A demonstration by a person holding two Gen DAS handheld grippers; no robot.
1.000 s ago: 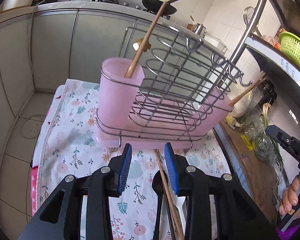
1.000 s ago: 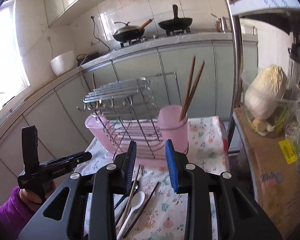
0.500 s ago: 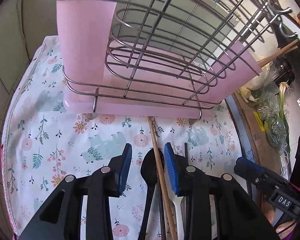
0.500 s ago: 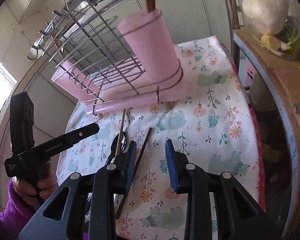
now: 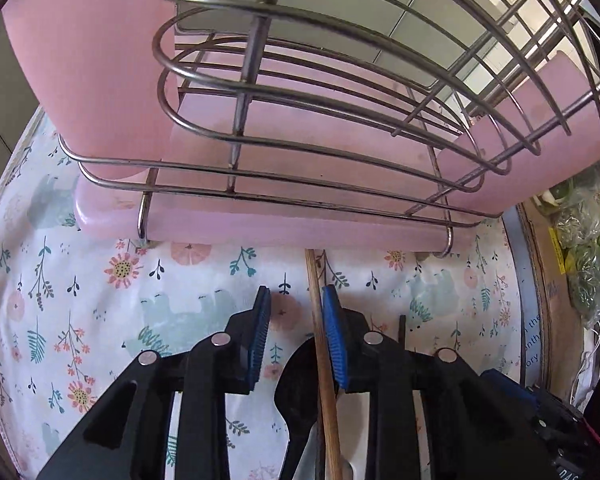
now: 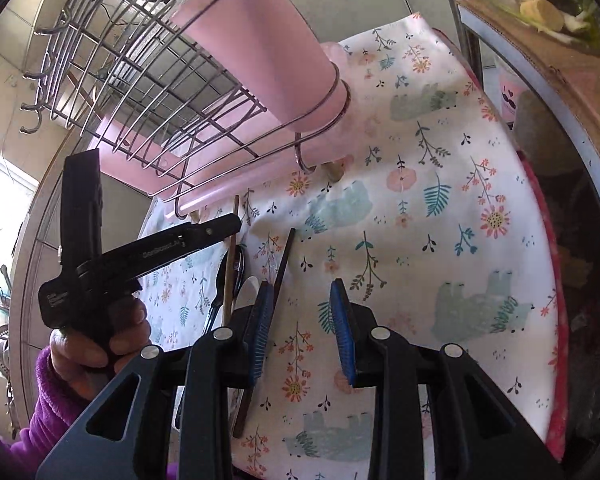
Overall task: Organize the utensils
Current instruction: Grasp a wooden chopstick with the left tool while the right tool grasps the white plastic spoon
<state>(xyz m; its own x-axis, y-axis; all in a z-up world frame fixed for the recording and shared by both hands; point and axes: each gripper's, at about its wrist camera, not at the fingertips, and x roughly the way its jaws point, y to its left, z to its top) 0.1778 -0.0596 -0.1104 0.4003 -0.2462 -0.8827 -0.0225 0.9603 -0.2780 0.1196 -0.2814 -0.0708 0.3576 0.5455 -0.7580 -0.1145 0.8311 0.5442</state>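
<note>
A: Left gripper [image 5: 296, 320], how do the jaws stand?

B: Closing, but w/ a gap still. A light wooden chopstick [image 5: 320, 344] lies between them, hard against the right-hand blue pad; the left pad is clear of it. Black spoon [image 5: 298, 388] lies just left of the stick, bowl partly between the jaws. A white spoon [image 5: 354, 412] peeks out under the right finger. All flat on the floral cloth [image 5: 100, 300] covering the tabletop.

A: And the rack?

B: Wire rack [image 5: 340, 92] on its pink tray [image 5: 260, 228] sits toward the far edge of the tabletop, right above the jaws. Chopstick tip reaches up to the tray's front edge. Pink cups at both ends.

A: Right gripper [image 6: 300, 320]?

B: Jaws part open, nothing between them, only cloth. A dark chopstick [image 6: 282, 264] runs just beside the left pad, outside the gap, lower end hidden behind the finger. Further left: wooden stick, black spoon, white spoon in a bunch, w/ the left gripper over them, a hand [image 6: 100, 344] in a purple sleeve [image 6: 40, 420] holding it.

A: Right side of the tabletop?

B: Just cloth to the edge. Pink cup [image 6: 268, 52] at the rack's near end.
</note>
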